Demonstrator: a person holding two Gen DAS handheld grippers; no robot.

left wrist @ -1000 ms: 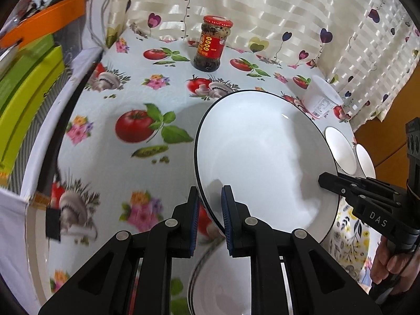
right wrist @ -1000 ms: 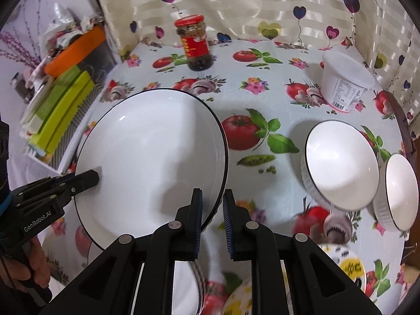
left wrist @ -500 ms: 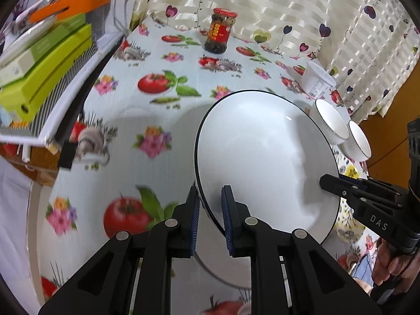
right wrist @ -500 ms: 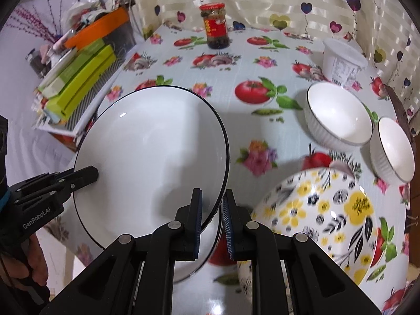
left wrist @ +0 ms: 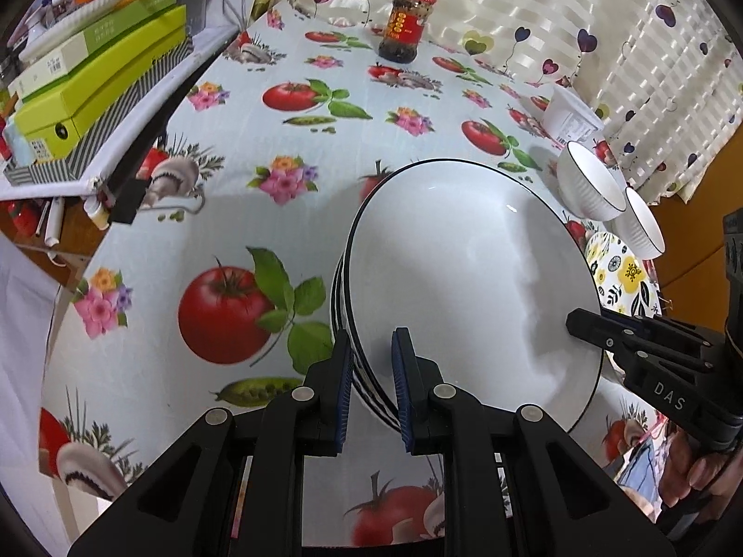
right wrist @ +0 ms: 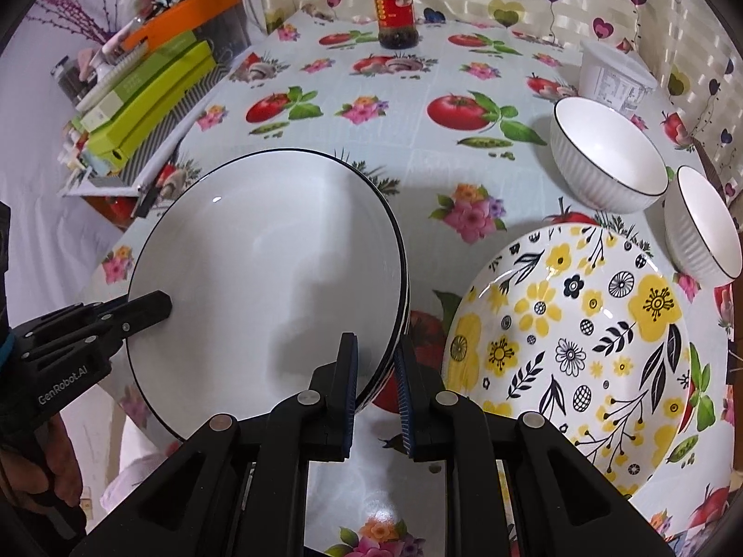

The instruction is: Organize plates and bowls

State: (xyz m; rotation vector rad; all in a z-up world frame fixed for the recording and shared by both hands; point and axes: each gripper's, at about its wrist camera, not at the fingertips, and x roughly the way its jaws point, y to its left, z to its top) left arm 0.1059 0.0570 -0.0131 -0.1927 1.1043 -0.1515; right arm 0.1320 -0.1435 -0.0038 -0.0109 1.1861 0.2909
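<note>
Carried across the counter between two grippers, the white plate now hangs directly over a second black-rimmed plate, whose rim edge peeks out beneath it, just left of the flowered plate. Left gripper and right gripper each pinch the white plate's rim on opposite sides. Two white bowls wait beyond the flowered plate. Stacking looks close; lowering and release remain.

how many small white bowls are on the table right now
2. One ribbed white bowl stands in front of the white tub; the second bowl sits just right of it, by the table edge.
</note>
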